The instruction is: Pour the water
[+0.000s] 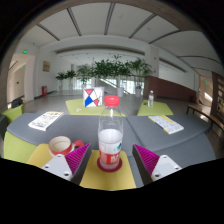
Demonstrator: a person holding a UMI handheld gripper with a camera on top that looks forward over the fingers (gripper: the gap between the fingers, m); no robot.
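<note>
Gripper view, only one there is: the gripper [110, 163] is low over the table [180, 150], its two fingers w/ magenta pads [146, 158] spread either side of a clear plastic bottle [110, 128] w/ a red cap [111, 101]. Bottle stands upright on a yellow-green mat [108, 176], right between the fingers. Looks like a gap each side, so I'd call the fingers released, not yet gripping; bottle rests on its own base. Water level inside, can't tell.

Just left of the bottle, near the left finger: a small pale bowl [60, 145], prob. where the water goes, tho that's a guess. Something orange-red [77, 146] sits between bowl and bottle, too small to name. Further back on the table: papers [45, 121] on the left, more papers [166, 124] on the right, a red-white-blue sign [92, 98] and a second small bottle [151, 98]. Plants [105, 70] beyond that.

Step in hand, as I read it: the approach/grasp, pour not begun. Next move needs the fingers closed squarely on the bottle's body, then lift, carry left over the bowl, tilt. The cap looks on, which would block any pour.
</note>
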